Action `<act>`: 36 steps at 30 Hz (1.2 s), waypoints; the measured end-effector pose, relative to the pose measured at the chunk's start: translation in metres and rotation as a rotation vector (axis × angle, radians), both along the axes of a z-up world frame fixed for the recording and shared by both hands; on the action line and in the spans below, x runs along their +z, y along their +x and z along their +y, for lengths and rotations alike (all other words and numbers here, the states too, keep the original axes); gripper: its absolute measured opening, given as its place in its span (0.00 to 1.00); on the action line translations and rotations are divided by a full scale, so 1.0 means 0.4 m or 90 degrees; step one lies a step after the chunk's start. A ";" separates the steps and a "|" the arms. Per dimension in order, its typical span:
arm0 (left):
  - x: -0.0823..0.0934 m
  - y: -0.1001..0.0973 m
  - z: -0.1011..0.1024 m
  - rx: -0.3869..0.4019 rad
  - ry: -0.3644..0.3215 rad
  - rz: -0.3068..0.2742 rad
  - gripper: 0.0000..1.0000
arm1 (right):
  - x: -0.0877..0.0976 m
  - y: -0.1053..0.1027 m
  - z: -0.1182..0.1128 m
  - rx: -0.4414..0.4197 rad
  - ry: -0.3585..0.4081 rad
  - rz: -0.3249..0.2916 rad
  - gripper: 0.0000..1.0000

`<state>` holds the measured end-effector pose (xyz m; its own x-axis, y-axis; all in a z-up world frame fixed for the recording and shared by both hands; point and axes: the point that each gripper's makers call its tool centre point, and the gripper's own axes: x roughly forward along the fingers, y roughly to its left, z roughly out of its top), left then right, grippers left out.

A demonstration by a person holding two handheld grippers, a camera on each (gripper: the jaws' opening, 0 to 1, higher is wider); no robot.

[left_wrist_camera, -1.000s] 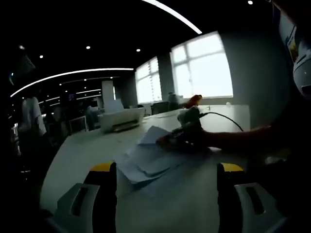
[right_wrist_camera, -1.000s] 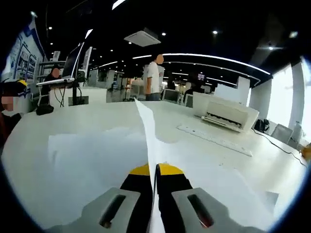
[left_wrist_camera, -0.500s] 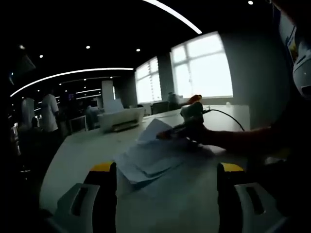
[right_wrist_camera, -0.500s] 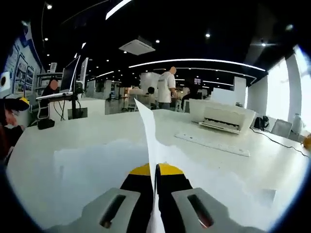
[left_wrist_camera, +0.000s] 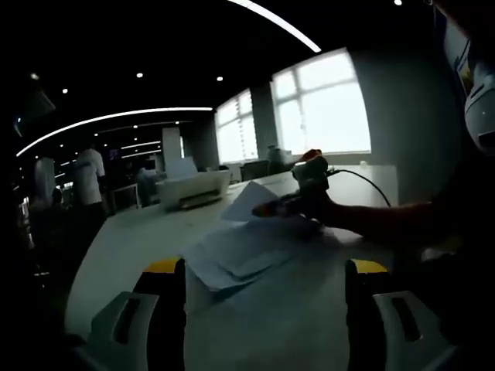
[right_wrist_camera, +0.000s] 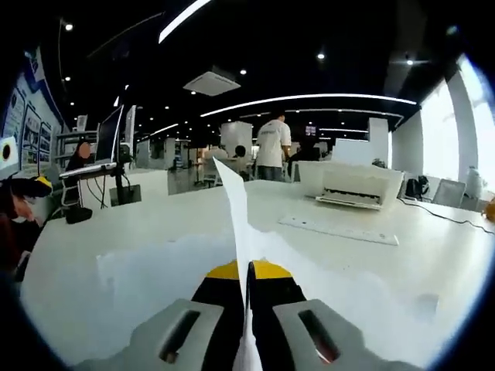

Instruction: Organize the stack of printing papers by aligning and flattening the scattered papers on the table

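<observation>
A loose stack of white printing papers point(left_wrist_camera: 240, 255) lies fanned out on the white table point(left_wrist_camera: 131, 239). My left gripper point(left_wrist_camera: 263, 282) hangs open just short of the stack's near edge, nothing between its yellow-tipped jaws. In the left gripper view my right gripper point(left_wrist_camera: 278, 207) comes in from the right, held in a hand, lifting one sheet point(left_wrist_camera: 249, 203) above the stack. In the right gripper view my right gripper point(right_wrist_camera: 247, 272) is shut on that sheet point(right_wrist_camera: 236, 216), which stands on edge straight ahead, with more papers point(right_wrist_camera: 170, 270) flat below.
A white printer point(left_wrist_camera: 193, 189) point(right_wrist_camera: 348, 185) stands further along the table, with a keyboard point(right_wrist_camera: 340, 229) beside it. A cable point(left_wrist_camera: 360, 185) trails behind the right gripper. A person point(right_wrist_camera: 272, 147) stands beyond the table; a monitor stand point(right_wrist_camera: 116, 147) is at the left.
The right gripper has risen with the sheet, lifting it higher off the stack. The left gripper has stayed still. A person in the background has walked along.
</observation>
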<state>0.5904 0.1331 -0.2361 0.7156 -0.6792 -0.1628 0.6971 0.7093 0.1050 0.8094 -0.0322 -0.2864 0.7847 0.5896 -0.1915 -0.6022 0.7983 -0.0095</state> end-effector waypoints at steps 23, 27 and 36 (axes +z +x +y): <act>-0.008 -0.004 0.002 0.002 -0.003 0.004 0.88 | 0.025 -0.019 0.002 -0.008 -0.009 -0.031 0.00; -0.010 -0.004 0.001 0.001 -0.003 0.006 0.88 | 0.025 -0.021 0.000 -0.013 -0.019 -0.046 0.00; -0.015 -0.004 -0.003 -0.001 -0.003 0.009 0.87 | 0.020 -0.029 0.005 -0.011 -0.022 -0.043 0.00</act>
